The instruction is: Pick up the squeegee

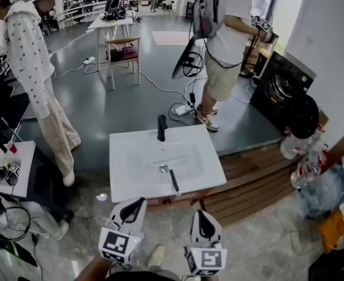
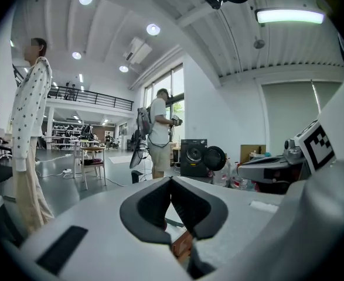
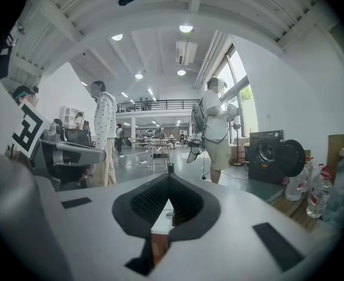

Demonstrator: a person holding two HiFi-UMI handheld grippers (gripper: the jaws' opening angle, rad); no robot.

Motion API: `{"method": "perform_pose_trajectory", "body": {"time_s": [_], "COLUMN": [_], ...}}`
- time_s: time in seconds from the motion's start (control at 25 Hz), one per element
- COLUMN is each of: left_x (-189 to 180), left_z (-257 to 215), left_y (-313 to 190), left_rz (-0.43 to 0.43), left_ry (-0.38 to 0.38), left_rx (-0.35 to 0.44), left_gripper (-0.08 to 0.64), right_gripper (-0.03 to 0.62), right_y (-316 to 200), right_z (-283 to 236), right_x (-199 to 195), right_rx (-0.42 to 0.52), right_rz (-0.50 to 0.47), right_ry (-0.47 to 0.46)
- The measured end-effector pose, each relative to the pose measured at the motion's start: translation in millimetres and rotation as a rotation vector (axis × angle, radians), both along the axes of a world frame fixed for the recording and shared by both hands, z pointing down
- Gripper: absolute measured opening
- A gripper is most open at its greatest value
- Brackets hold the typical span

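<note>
Just ahead: sink (image 1: 122, 193) rim, squeegee (image 1: 173, 181) inside.

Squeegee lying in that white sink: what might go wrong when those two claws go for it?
The squeegee lies flat in the smooth sink, so its thin handle may slide instead of being pinched. The left gripper and right gripper are both shut and empty; unless the jaws open first, they would probably just shove it. The black tap behind it could get bumped on an overshoot.
</note>
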State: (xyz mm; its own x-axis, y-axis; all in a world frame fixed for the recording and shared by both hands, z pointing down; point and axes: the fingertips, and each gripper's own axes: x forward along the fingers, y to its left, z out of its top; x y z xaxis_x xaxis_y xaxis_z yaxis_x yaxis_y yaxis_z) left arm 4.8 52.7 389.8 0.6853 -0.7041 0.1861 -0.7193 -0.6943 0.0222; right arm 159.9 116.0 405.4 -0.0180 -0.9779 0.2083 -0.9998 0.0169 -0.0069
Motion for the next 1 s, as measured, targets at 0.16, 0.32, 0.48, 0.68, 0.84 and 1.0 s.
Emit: {"method": "perform_pose_trajectory", "body": {"time_s": [0.16,0.32,0.48,0.68,0.84,1.0], "left_x": [10,18,21,18,8,1], "left_z": [4,8,11,15,21,31], "left_y": [-15,-28,-39,-53,-71,-92], "left_rz": [-0.028,-0.056,-0.079,-0.104,-0.125,-0.131], "left_ry": [-0.004,-0.009,-0.016,-0.021,-0.018,-0.017], "left_rx": [-0.007,-0.023,-0.028,-0.041,-0.046,-0.064], "left_gripper": [0.003,0.003,0.003,0.003,0.003,0.003], "right_gripper": [-0.002,-0.002,-0.002,-0.002,-0.002,-0.002], "right_y": [-19,-35,-49,-70,-87,-107], "right_z": [6,10,9,10,22,37], "right_x": [10,18,25,23,14,9], "right_rx": [-0.001,-0.011,-0.03,-0.068,-0.095,-0.116], "right_rz": [-0.033,-0.056,-0.074,-0.097,-0.116,-0.118], "right_ry": [-0.01,-0.014,-0.007,0.0,-0.001,0.005]}}
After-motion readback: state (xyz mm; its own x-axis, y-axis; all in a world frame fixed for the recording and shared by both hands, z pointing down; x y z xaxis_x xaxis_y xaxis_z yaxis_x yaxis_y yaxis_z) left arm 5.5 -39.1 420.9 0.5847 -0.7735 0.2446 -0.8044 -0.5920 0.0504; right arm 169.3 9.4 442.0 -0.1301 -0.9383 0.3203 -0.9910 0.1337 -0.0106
